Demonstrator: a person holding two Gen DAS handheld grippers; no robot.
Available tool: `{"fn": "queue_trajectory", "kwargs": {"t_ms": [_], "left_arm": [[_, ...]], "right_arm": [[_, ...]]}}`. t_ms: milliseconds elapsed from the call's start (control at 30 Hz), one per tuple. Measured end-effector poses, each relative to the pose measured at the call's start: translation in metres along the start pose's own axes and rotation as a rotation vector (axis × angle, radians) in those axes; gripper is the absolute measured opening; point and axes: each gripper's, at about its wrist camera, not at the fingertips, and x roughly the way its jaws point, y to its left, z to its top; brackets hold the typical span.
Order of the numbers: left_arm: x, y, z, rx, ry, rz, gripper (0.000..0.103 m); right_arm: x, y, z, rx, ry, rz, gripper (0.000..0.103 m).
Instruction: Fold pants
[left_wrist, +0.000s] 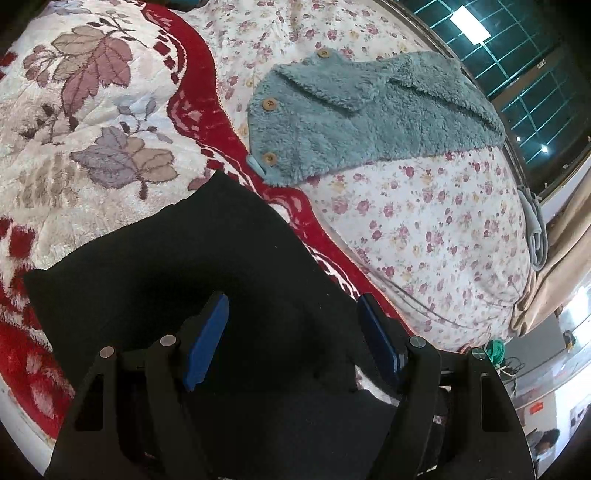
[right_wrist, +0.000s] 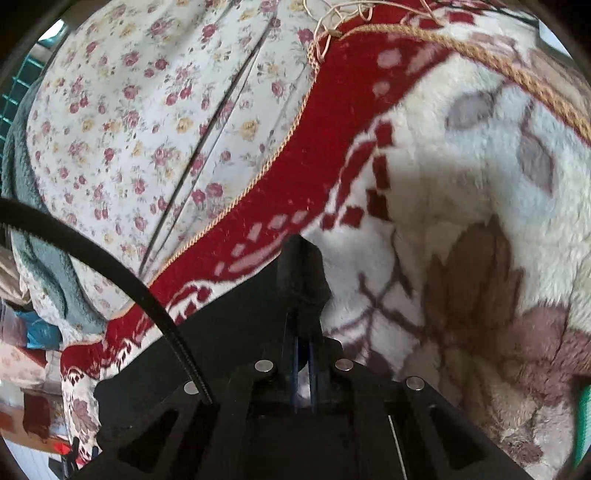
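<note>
Left wrist view showed the black pants lying on a plush red and cream blanket with a leaf pattern, in the lower middle of the picture. The visible part formed a broad dark slab whose long axis ran from the lower right, under the gripper, up toward the left, ending in a straight edge with two corners. The left gripper hovered over the fabric with its blue pads spread wide, and nothing was pinched between them. Beyond the blanket's red border lay a floral sheet, and on it a teal fleece garment with wooden buttons, well apart from the pants.

Right wrist view showed the right gripper with its fingers pressed together on a fold of the black pants, which rose to a peak at the fingertips and fell away to the lower left. A black strap curved across the left side. This view was blurred.
</note>
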Motion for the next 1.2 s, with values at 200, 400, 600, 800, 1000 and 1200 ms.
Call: {"fn": "queue_trajectory", "kwargs": {"t_ms": [200,400,600,800,1000,1200], "left_arm": [[0.002,0.003,0.003,-0.014,0.018,-0.014,0.071],[-0.014,0.015,0.027,-0.059,-0.024,-0.03,0.072],[-0.038,0.066,0.106,-0.153,-0.07,0.067,0.072],[0.04,0.099,0.164,-0.192,0.221,0.098,0.072],[0.128,0.082,0.171,-0.075,0.388,0.073,0.072],[0.172,0.074,0.16,0.064,0.512,-0.037,0.072]], "right_arm": [[0.024,-0.033,-0.009,0.122,0.055,0.041,0.012],[-0.007,-0.021,0.001,0.056,0.04,-0.159,0.025],[-0.022,-0.002,0.02,-0.07,-0.012,-0.2,0.025],[-0.006,0.013,0.037,-0.118,0.024,-0.217,0.025],[0.004,0.02,0.045,-0.125,0.048,-0.22,0.025],[0.006,0.021,0.044,-0.15,0.06,-0.238,0.025]]}}
